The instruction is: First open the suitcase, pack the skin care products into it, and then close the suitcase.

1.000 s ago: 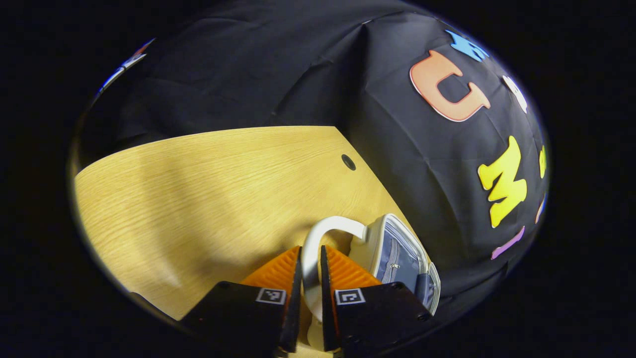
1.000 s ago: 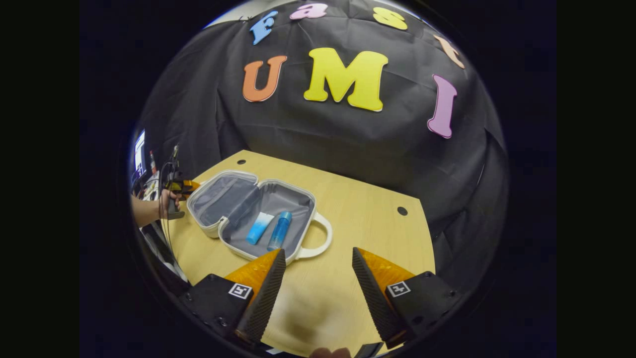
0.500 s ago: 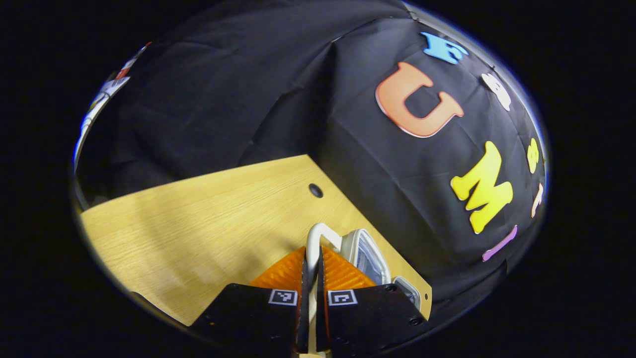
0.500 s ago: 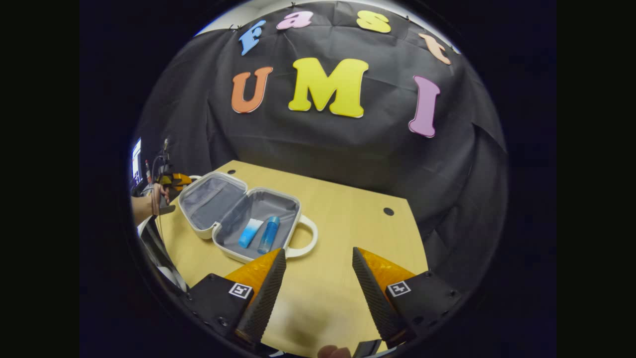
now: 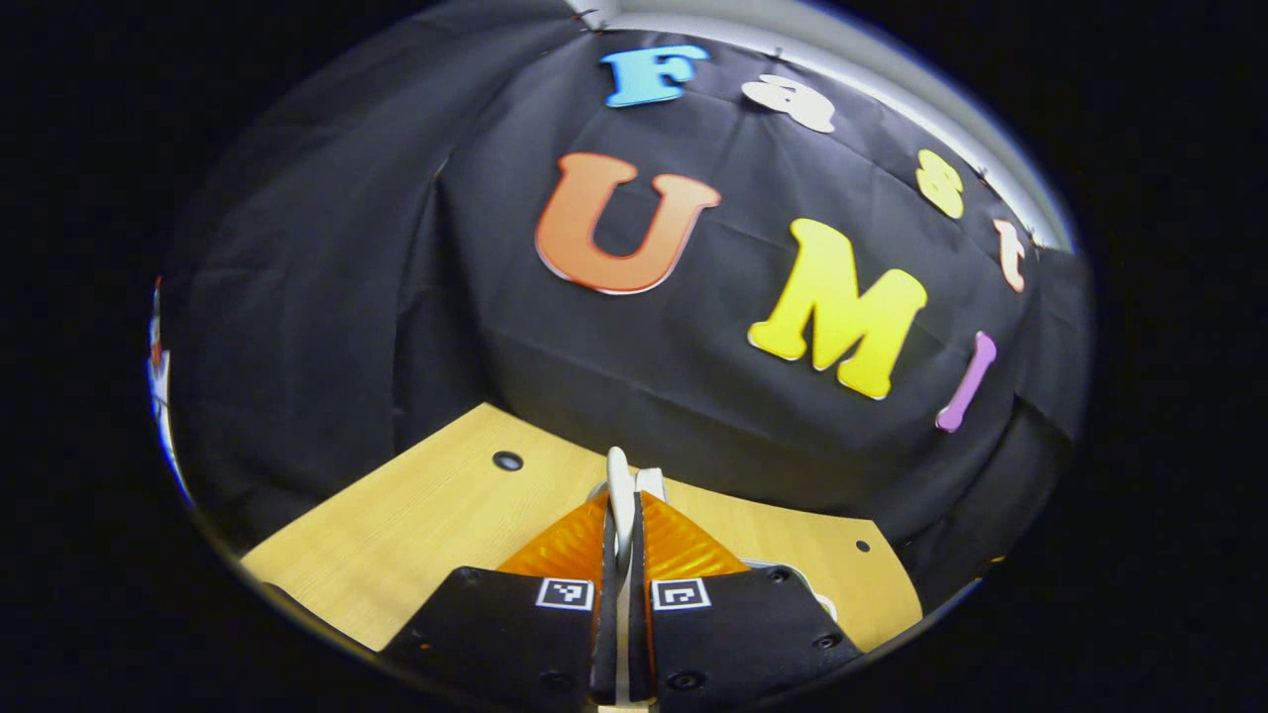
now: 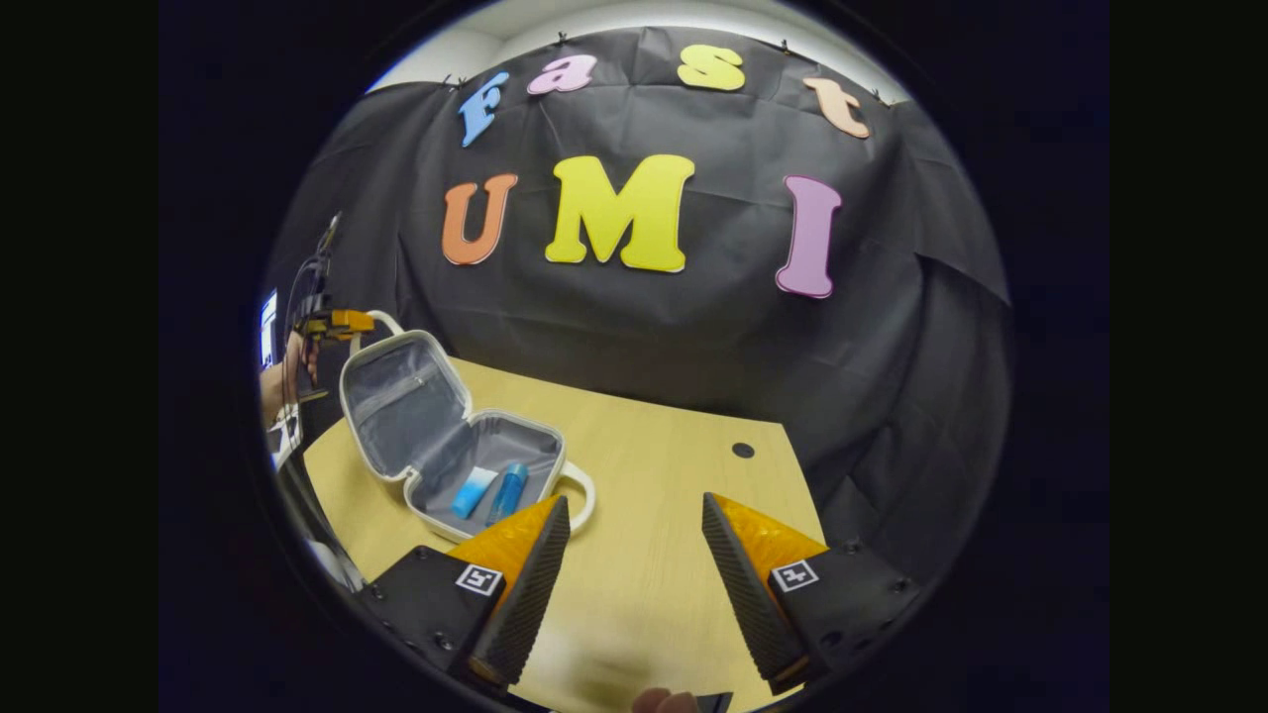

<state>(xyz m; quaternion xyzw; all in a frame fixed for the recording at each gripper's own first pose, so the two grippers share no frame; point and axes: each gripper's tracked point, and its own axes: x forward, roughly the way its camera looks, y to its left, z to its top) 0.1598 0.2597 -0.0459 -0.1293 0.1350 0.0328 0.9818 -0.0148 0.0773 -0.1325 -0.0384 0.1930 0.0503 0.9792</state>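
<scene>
At nine o'clock in the right gripper view, the left gripper (image 6: pixel 349 322) pinches the lid handle (image 5: pixel 620 487) of the small white hard-shell suitcase (image 6: pixel 396 406), its grey-lined lid raised nearly upright on the light wooden table (image 6: pixel 654 475). A pale blue tube (image 6: pixel 473 492) and a blue bottle (image 6: pixel 506 492) lie side by side in its base. At six o'clock the right gripper (image 6: pixel 634 579) hangs spread and empty.

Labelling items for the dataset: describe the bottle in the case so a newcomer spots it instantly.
On the wooden table, find the open white suitcase with grey lining at the left. In its lower half lie two blue items side by side. The bottle is the darker, round one on the right; its neighbour, a flat tube, fades to white.
</scene>
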